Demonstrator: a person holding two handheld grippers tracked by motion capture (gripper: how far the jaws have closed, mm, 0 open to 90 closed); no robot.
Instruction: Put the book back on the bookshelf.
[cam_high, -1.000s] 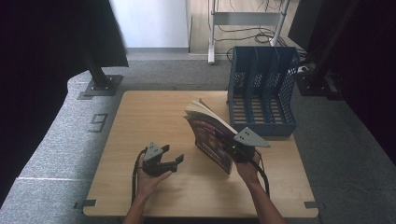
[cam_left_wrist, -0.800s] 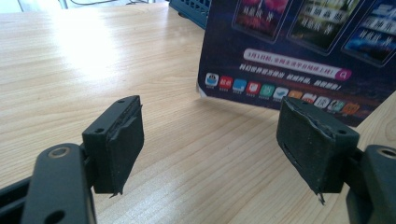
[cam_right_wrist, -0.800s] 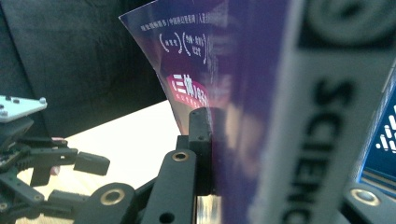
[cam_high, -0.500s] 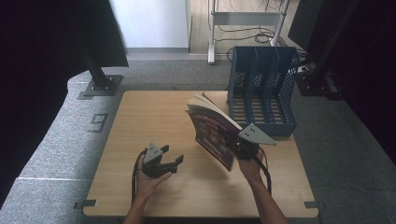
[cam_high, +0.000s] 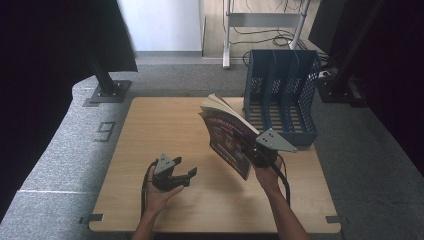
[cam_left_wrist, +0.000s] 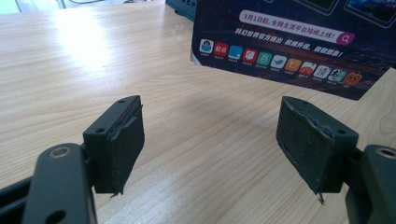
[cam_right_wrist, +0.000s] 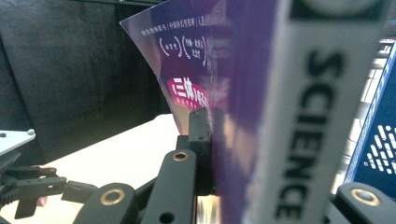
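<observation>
A magazine (cam_high: 227, 135) with a dark purple cover hangs tilted above the table (cam_high: 150, 130), its pages fanned at the top. My right gripper (cam_high: 255, 152) is shut on its lower right edge near the spine. In the right gripper view the magazine (cam_right_wrist: 261, 93) stands upright in the right gripper (cam_right_wrist: 261, 154), with one black finger (cam_right_wrist: 201, 135) pressed flat on the cover. My left gripper (cam_high: 188, 176) rests low at the table's front left, open with nothing in it. In the left gripper view the wide-apart jaws of the left gripper (cam_left_wrist: 210, 135) face the magazine's back cover (cam_left_wrist: 289, 42).
A blue file rack (cam_high: 282, 95) with several slots stands at the table's back right, just behind the magazine; its wall (cam_right_wrist: 378, 140) shows close by in the right gripper view. Black stands and a dark curtain ring the table on grey carpet.
The right gripper has carried the magazine slightly up and to the right, closer to the blue rack. The left gripper has stayed where it was.
</observation>
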